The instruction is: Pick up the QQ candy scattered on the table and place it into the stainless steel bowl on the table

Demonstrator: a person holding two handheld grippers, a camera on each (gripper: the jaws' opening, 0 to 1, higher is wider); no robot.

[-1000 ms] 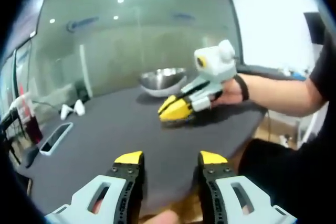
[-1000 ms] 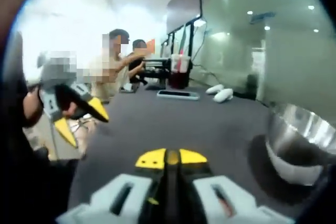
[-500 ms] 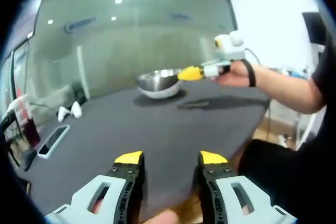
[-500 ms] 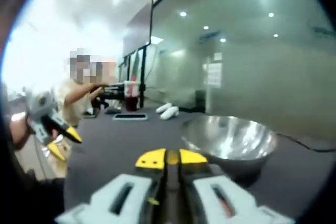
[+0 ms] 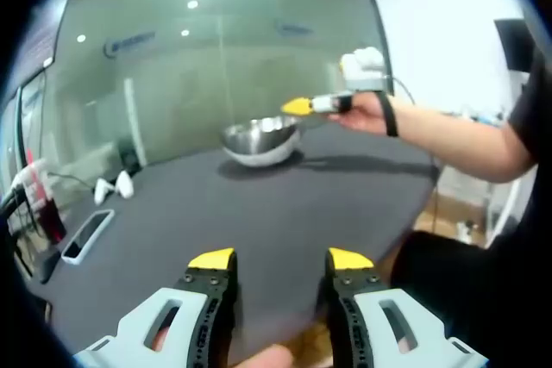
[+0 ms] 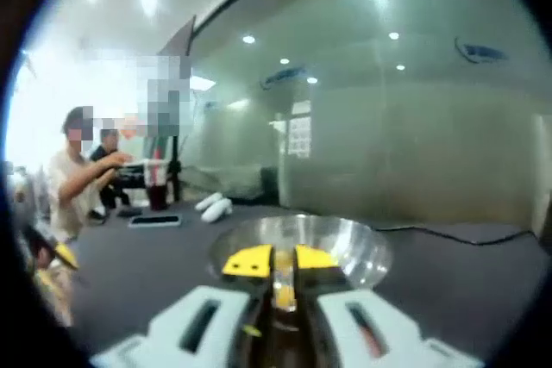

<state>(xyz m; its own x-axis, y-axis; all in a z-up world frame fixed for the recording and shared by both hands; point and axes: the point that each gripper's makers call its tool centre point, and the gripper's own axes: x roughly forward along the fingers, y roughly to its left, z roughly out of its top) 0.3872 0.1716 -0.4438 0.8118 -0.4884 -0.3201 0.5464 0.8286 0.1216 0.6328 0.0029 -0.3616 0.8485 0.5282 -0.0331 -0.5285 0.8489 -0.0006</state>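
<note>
right gripper (image 6: 276, 266) clamped on a small yellow qq candy (image 6: 281, 289), poised over the stainless steel bowl (image 6: 345, 243). left gripper (image 5: 280, 263) spread wide, empty. likely light, soft, springy: pinch gently across the middle.

Right hand-held gripper (image 5: 297, 107) rises from the desk (image 5: 259, 204) and now hangs over the stainless steel bowl (image 5: 261, 138), jaws nearly closed on a yellow QQ candy (image 6: 281, 292).
</note>
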